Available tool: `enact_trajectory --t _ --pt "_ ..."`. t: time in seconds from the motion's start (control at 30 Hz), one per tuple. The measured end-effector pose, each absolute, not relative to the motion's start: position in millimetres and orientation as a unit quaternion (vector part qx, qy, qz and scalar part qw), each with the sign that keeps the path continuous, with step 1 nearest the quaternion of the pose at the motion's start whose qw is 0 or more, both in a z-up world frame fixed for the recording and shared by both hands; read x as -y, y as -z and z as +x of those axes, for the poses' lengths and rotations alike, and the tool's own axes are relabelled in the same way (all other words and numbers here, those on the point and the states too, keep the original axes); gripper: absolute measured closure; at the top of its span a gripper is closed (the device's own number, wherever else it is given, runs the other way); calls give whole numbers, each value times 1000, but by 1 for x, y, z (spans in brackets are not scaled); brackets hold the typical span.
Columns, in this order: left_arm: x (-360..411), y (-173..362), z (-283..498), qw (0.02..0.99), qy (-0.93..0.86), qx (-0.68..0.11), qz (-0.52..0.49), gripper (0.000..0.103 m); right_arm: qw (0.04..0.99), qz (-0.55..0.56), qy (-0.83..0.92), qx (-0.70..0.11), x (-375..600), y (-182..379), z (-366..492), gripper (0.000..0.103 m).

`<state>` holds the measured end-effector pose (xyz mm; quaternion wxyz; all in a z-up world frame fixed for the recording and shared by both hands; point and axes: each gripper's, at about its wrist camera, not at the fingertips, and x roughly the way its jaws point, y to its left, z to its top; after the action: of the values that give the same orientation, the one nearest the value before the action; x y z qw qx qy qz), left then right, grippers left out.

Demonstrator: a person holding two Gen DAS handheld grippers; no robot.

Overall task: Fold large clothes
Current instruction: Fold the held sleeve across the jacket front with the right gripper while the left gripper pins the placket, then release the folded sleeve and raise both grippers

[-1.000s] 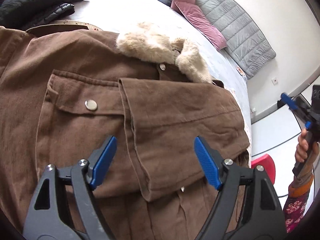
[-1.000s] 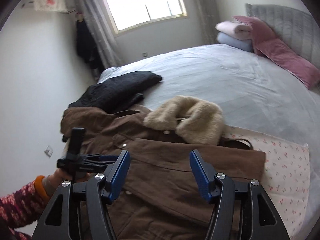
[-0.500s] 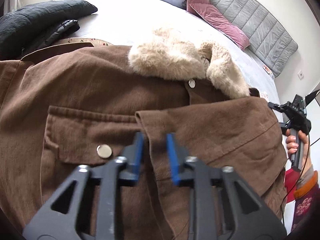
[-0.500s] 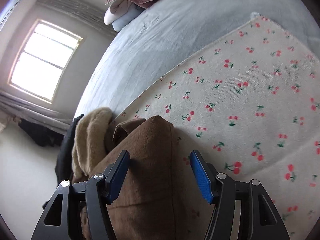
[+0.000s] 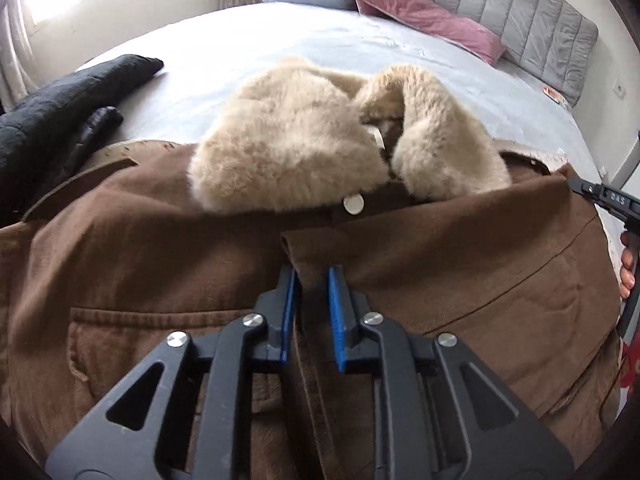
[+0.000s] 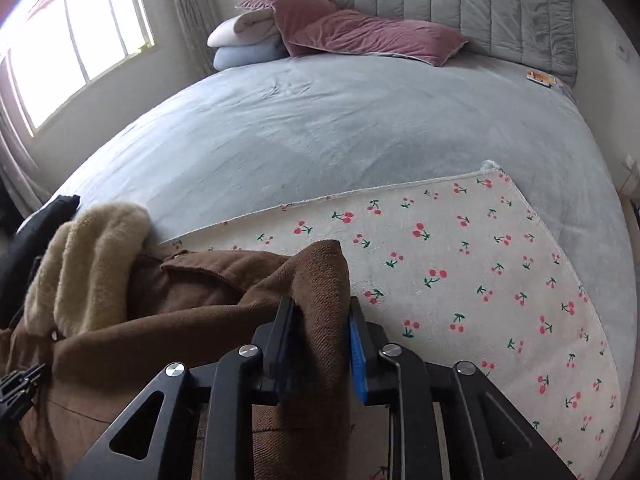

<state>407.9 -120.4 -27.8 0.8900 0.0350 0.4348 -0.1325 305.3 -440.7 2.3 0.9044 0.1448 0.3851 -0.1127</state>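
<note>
A brown coat [image 5: 160,248] with a beige fur collar [image 5: 296,152] lies front up on the bed, one sleeve folded across its chest. My left gripper [image 5: 312,312] has the edge of that sleeve's cuff between its blue pads; the jaws are opening a little, with the cloth still filling the gap. In the right wrist view the coat [image 6: 180,320] is bunched beside its fur collar [image 6: 88,264]. My right gripper [image 6: 320,340] is closing on a raised fold at the coat's right side, and the pads press on it. A hand holds that gripper [image 5: 608,200] at the left view's right edge.
A cherry-print blanket [image 6: 480,280] lies under the coat on the grey bed sheet [image 6: 340,132]. A black garment [image 5: 60,108] lies at the left. Pink pillows [image 6: 360,36], folded blankets [image 6: 244,40] and a grey headboard [image 6: 460,4] are at the far end, with a window [image 6: 60,64] to the left.
My left gripper came forward from open over the sleeve and closed on its cuff edge. My right gripper swung down to the coat's right side and narrowed onto a fold.
</note>
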Motion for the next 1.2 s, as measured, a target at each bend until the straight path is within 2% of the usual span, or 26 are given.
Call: enact_trajectory --t 0.03,0.1,0.13,0.2,0.3,0.37,0.43,0.47,0.53,0.6,0.63,0.67,0.7,0.73,1.0,1.2 --pt "118 19 399 901 127 -413 40 71 912 140 106 -372 438 -13 294 71" --pt "120 3 377 914 151 -372 48 63 925 113 94 -349 428 -35 271 61" --pt "122 -2 365 916 173 -359 50 60 930 96 85 -345 421 -46 254 61" --pt "131 0 346 908 219 -352 63 57 931 79 46 -352 403 -53 235 61" --pt "148 25 330 883 266 -372 106 57 921 56 -4 -387 375 -33 218 61" --pt "153 50 334 867 263 -403 127 57 908 39 2 -418 368 -2 217 61" --pt "149 54 337 869 262 -404 111 54 886 24 20 -463 371 39 225 61" --pt "149 50 339 869 252 -410 114 54 897 22 20 -442 372 40 223 61" --pt "149 42 338 870 218 -423 131 49 890 29 29 -455 374 30 220 60" --pt "142 27 327 867 215 -429 137 47 887 49 7 -459 377 11 205 58" --pt "136 17 317 867 222 -424 136 41 889 55 -4 -454 378 1 193 56" --pt "130 8 307 869 225 -419 135 36 892 60 -12 -448 379 -10 179 48" --pt "121 -2 295 873 224 -412 134 24 894 65 -16 -443 382 -20 161 39" --pt "110 -12 282 876 224 -407 129 20 895 70 -14 -441 382 -30 147 36" --pt "11 -55 209 885 180 -425 57 19 894 79 8 -440 342 -81 57 31" --pt "-76 -61 179 899 99 -426 18 18 902 69 -2 -427 282 -101 45 29"
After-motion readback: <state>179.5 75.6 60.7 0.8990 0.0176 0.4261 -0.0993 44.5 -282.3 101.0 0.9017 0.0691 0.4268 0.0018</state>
